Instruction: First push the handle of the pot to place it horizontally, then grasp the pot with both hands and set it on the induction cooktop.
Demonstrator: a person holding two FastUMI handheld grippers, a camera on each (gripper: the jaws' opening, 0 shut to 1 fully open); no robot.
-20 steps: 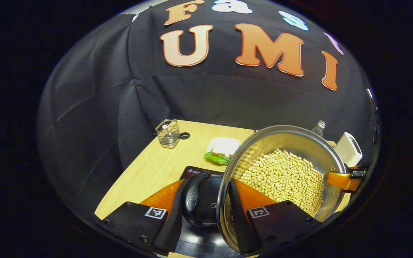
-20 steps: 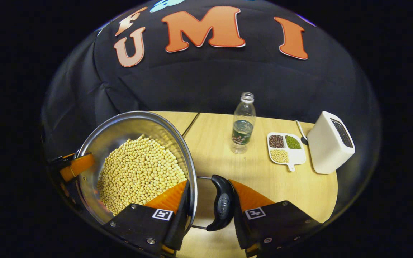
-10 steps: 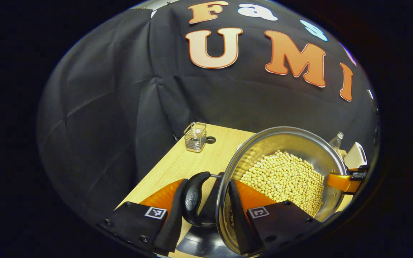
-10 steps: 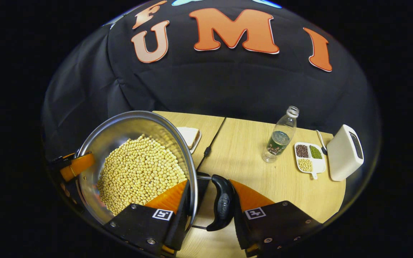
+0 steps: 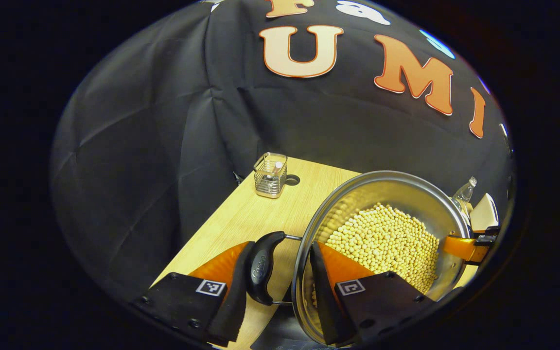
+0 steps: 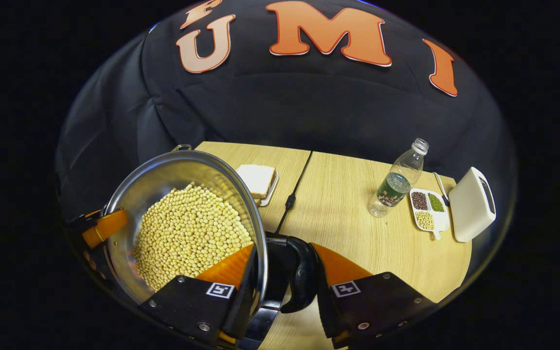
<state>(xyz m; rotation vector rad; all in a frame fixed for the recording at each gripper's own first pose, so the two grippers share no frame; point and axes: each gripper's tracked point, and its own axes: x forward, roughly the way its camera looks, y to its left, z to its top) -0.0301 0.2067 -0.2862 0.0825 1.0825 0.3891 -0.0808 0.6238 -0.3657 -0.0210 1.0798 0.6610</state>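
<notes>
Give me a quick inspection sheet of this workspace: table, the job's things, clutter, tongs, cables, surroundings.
Surface: light wooden table, seam down its middle.
Job's things: steel pot full of soybeans, carried by its two black side handles; edge of the black induction cooktop shows beneath it.
Clutter: sandwich on a plate, water bottle, divided dish of beans, white toaster-like box, wire basket.
Tongs: left tongs shut across handle and pot rim; right tongs likewise on the opposite handle.
Cables: black cord along the seam.
Surroundings: black cloth wall.
</notes>
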